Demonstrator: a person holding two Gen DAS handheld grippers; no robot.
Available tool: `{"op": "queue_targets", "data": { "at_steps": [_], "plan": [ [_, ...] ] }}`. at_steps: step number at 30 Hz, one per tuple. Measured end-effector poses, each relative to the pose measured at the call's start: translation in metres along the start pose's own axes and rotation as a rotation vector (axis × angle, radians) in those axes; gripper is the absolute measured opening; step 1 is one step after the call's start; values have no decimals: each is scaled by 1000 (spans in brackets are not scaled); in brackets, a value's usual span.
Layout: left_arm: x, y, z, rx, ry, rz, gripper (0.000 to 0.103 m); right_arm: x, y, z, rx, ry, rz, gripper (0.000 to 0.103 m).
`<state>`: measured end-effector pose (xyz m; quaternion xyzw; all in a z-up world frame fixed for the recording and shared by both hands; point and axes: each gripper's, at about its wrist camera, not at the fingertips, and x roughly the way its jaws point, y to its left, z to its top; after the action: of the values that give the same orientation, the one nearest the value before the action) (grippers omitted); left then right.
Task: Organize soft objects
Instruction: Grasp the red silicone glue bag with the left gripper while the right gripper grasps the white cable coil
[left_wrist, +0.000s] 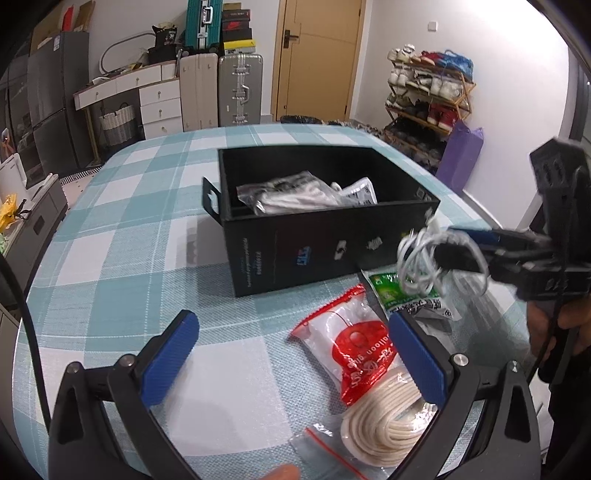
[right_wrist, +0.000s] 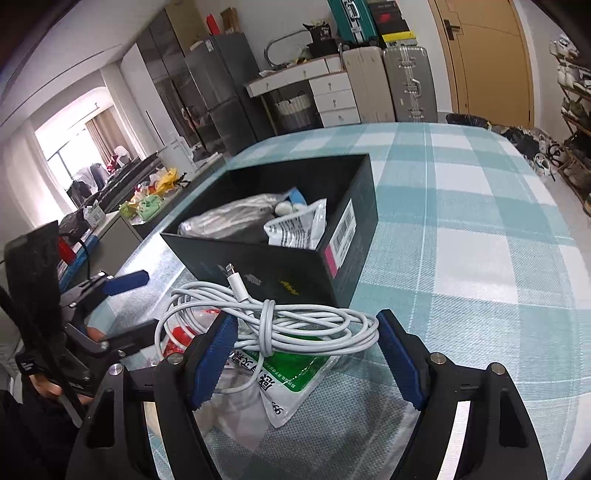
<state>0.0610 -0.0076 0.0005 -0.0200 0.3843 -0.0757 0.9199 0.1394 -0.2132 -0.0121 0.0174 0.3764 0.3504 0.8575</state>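
Observation:
A black box (left_wrist: 317, 254) (right_wrist: 280, 266) stands on the checked tablecloth and holds clear and white packets (left_wrist: 295, 195) (right_wrist: 258, 218). My right gripper (right_wrist: 303, 332) is shut on a coiled white cable (right_wrist: 280, 317) and holds it above the table, just in front of the box; it shows at the right of the left wrist view (left_wrist: 432, 262). My left gripper (left_wrist: 291, 350) is open and empty above a red balloon packet (left_wrist: 351, 347) and a bagged coil of cream rope (left_wrist: 384, 424). A green-and-white packet (left_wrist: 406, 295) (right_wrist: 291, 373) lies under the cable.
The table (right_wrist: 480, 229) with its teal checked cloth stretches to the right of the box. Suitcases (left_wrist: 221, 88), white drawers (left_wrist: 159, 107), a door (left_wrist: 317, 55) and a shoe rack (left_wrist: 428, 92) stand beyond the table's far edge.

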Motion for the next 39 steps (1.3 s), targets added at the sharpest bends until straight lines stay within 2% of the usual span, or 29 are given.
{"op": "queue_targets", "data": {
  "at_steps": [10,14,25,30,39],
  "plan": [
    [14,-23,2,41,61,13,103,-12,-5,1,2,-23,-8,78],
    [20,-30,1,67,92,40,103,-13,-6,1,3,-26,-8,78],
    [24,-14,3,-8,119,37,103,-16,-6,1,3,-28,-9,78],
    [26,-18,2,0,120,30,100,-15,-6,1,3,-28,-9,78],
    [25,-28,2,37,115,-13,66,-16,-6,1,3,-29,-10,78]
  ]
}}
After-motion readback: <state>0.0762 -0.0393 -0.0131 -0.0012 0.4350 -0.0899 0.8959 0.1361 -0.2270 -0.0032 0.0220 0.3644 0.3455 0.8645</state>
